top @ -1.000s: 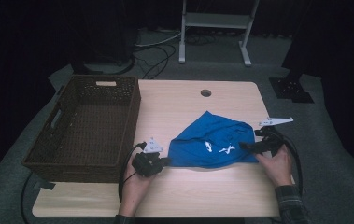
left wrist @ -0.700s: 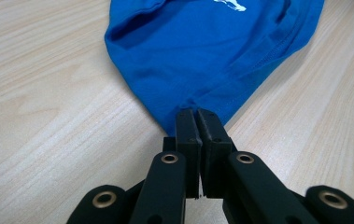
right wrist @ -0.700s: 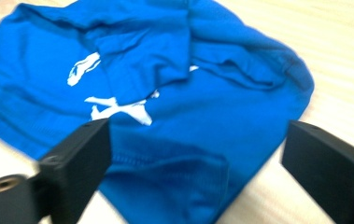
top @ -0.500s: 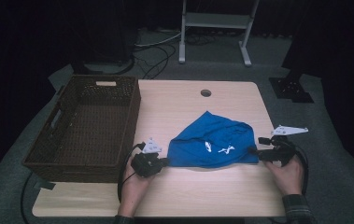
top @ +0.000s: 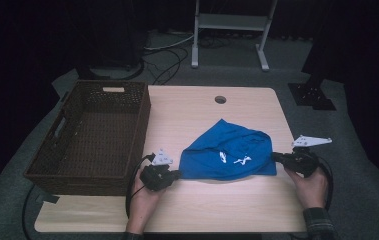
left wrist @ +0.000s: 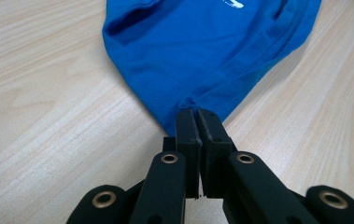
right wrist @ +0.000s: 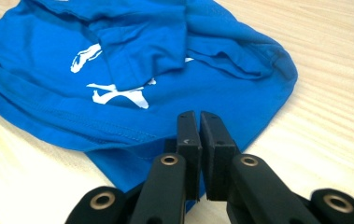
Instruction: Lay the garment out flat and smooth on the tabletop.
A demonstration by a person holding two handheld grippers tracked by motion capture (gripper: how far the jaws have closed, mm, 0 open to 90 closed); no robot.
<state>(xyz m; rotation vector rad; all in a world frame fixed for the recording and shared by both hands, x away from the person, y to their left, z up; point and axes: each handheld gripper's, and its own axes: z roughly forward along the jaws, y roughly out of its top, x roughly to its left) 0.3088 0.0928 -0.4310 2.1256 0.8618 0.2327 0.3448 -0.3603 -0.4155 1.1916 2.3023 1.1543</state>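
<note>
Now both grippers have a corner of the crumpled blue cotton T-shirt with white print (top: 227, 152), which lies toward the near right part of the pale wooden tabletop (top: 197, 115), well short of its far edge. The left gripper (top: 175, 174) is clenched on the shirt's near-left corner; in the left gripper view the hemmed tip of the cloth is pinched between the closed jaws (left wrist: 198, 122). The right gripper (top: 276, 157) has just been closing, and its jaws now stand shut over the shirt's near-right corner (right wrist: 197, 122), with blue fabric under and between them; how deep that bite goes I can't make out.

Dark woven wicker basket (top: 94, 132) sits along the left edge of the tabletop, apart from the shirt.

Judgement: the step is spreading or lifting the shirt by its lower hem. To do it well:
- draw the two hands apart evenly along the near edge until the hem goes taut, no jerk;
- check the right-hand grip holds a full fold of hem, not just one layer, before lifting;
- keep both grippers level so the folded sleeve on top falls open rather than bunching;
- lift clear of the tabletop before swinging toward the basket, so the cloth does not drag.
</note>
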